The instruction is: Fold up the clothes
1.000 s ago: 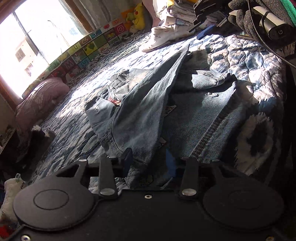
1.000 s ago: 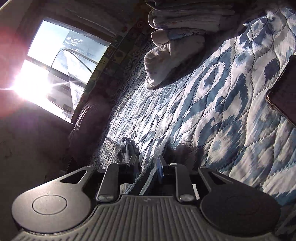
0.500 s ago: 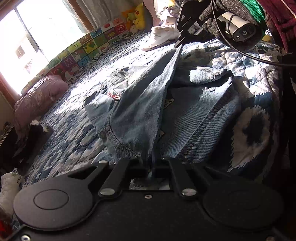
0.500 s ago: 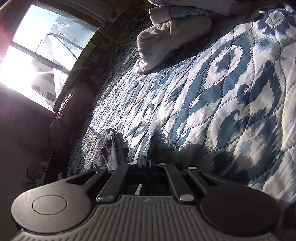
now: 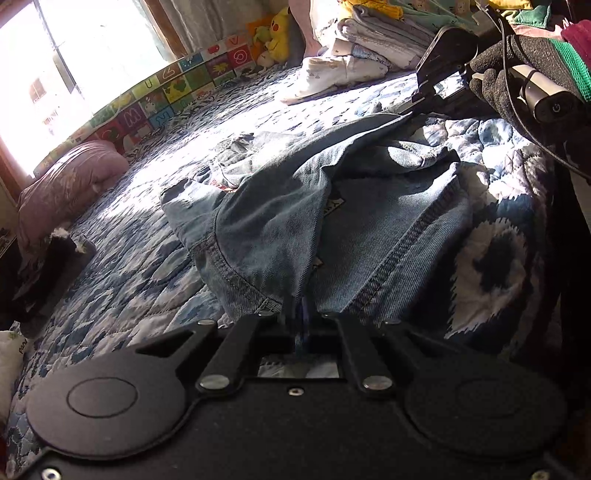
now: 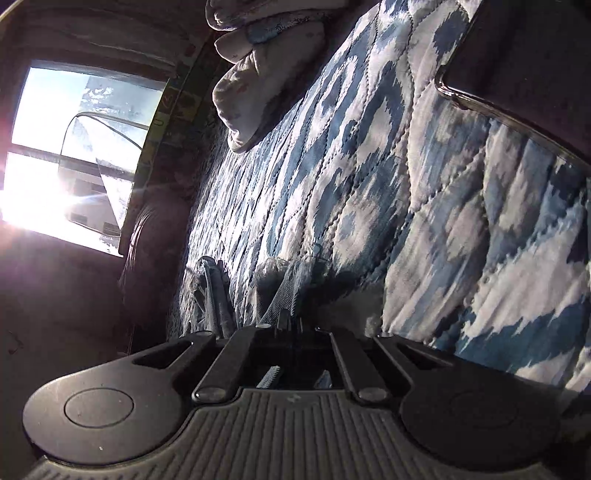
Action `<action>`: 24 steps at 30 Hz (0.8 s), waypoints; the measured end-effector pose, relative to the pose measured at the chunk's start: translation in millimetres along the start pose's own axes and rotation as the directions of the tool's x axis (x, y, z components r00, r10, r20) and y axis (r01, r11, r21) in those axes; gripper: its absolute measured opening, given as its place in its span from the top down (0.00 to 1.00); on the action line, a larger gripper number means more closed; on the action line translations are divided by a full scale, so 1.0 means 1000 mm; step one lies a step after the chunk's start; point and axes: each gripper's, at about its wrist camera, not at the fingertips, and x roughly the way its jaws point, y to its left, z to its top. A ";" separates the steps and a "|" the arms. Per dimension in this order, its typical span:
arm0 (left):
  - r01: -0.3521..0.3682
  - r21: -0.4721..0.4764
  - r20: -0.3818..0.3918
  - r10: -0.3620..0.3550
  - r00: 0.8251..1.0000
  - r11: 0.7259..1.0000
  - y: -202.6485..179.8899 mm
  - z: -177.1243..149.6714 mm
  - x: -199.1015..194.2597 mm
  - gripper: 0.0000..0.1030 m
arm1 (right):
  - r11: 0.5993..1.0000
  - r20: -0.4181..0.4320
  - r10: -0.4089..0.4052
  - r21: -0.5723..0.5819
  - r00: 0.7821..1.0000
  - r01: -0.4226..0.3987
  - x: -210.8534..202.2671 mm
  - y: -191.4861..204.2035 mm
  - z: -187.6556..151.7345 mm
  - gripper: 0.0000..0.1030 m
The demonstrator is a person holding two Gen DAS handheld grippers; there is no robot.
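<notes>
Faded blue denim jeans (image 5: 369, 229) spread on blue-and-white quilted bed (image 5: 147, 266). Left claw (image 5: 301, 325) clenched on near hem; right claw (image 6: 295, 325) clenched on far denim edge, lifted taut above quilt. Folded pale laundry pile (image 5: 369, 44) behind.

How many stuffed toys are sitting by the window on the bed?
2 that I can make out: a yellow stuffed toy in the far corner, and a green stuffed toy squeezed against its left side. Others may hide behind the folded clothes pile.
</notes>
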 end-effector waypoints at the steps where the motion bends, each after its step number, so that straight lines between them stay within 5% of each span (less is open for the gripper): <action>1: -0.007 0.009 0.004 0.007 1.000 1.000 0.000 0.000 -0.002 0.97 | 1.000 0.007 0.006 0.006 1.000 -0.007 0.000 0.001 0.001 0.92; 3: -0.022 0.027 0.013 0.022 1.000 0.999 -0.001 0.001 -0.005 0.97 | 1.000 0.011 0.025 0.010 1.000 -0.025 0.002 0.003 0.004 0.87; 10: -0.046 0.074 0.019 0.045 0.999 0.996 -0.005 0.002 0.000 0.71 | 0.999 0.010 0.008 -0.051 1.000 -0.008 0.006 0.014 0.013 0.86; 13: -0.054 0.106 0.012 0.053 0.999 0.993 -0.010 0.005 0.010 0.70 | 0.995 0.008 -0.005 -0.099 1.000 0.006 0.009 0.020 0.012 0.96; 16: -0.055 0.100 0.009 0.054 0.998 0.993 -0.009 0.007 0.018 0.70 | 0.989 0.027 0.024 -0.147 0.999 -0.020 0.006 0.037 0.011 0.97; 18: -0.039 0.070 0.005 0.039 0.999 0.997 -0.004 0.009 0.020 0.81 | 0.986 0.045 0.055 -0.162 0.998 -0.047 0.003 0.051 0.013 0.97; 19: -0.031 0.055 0.004 0.030 1.000 0.998 -0.002 0.009 0.021 0.99 | 0.984 0.054 0.069 -0.171 0.996 -0.058 0.001 0.060 0.015 0.97; 24: 0.058 -0.080 0.040 -0.055 0.998 0.995 0.020 0.003 0.010 0.99 | 0.959 0.062 0.121 -0.264 0.991 -0.101 0.008 0.121 0.022 0.97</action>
